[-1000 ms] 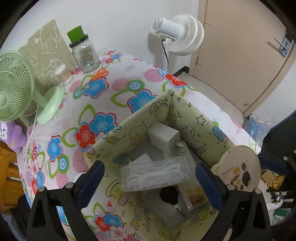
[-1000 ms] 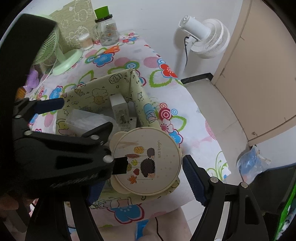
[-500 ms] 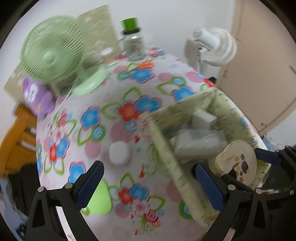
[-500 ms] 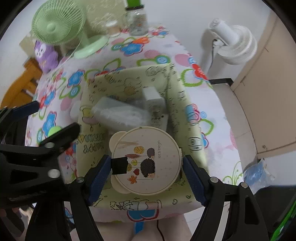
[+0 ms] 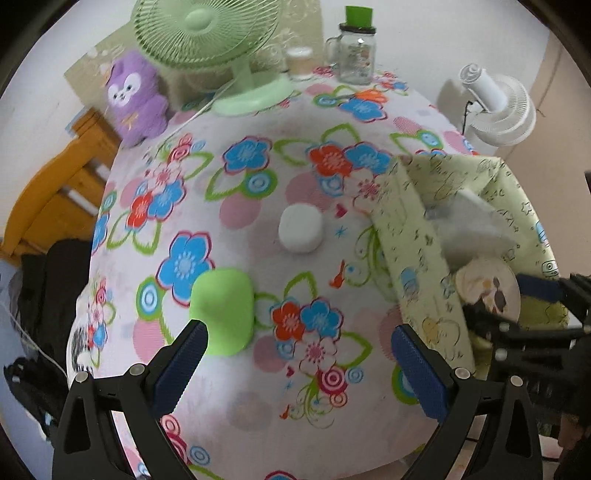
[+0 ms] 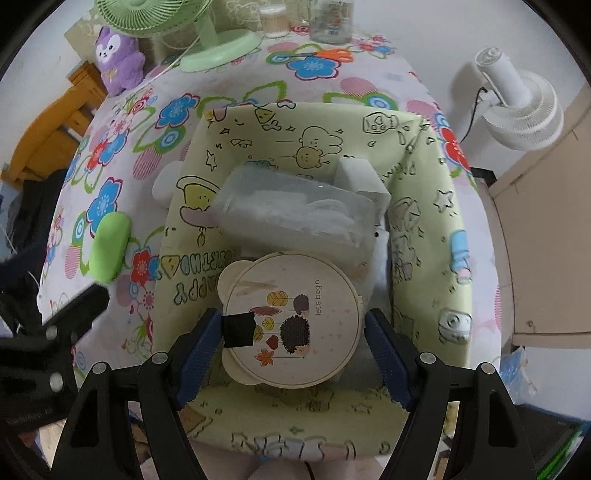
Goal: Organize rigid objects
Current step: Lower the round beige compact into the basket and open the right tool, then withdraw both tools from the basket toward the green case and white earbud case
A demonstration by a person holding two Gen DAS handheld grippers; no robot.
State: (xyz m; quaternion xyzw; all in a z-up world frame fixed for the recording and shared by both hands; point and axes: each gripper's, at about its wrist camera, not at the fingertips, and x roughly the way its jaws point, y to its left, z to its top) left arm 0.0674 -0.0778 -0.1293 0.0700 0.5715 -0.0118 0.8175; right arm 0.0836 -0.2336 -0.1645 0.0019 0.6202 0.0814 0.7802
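Note:
My right gripper (image 6: 292,322) is shut on a round cream tin (image 6: 295,306) with a hedgehog picture. It holds the tin just above the near end of the pale green fabric box (image 6: 424,206). A clear plastic case (image 6: 299,210) and a white charger (image 6: 360,175) lie inside the box. My left gripper (image 5: 298,332) is open with nothing between its fingers, over the floral tablecloth (image 5: 258,387) left of the box (image 5: 417,251). A green oval case (image 5: 223,312) lies by its left finger. A white round pot (image 5: 300,233) sits farther out. The tin (image 5: 487,291) shows at the right of the left wrist view.
At the table's far end stand a green desk fan (image 5: 207,33), a purple plush toy (image 5: 135,96), a swab pot (image 5: 300,62) and a green-lidded glass jar (image 5: 356,48). Orange scissors (image 6: 332,55) lie near them. A white floor fan (image 5: 498,107) stands to the right, a wooden chair (image 5: 48,192) to the left.
My left gripper has swung left, off the box and out over the tablecloth, bringing the green case and white pot into view. My right gripper has carried the tin lower over the box.

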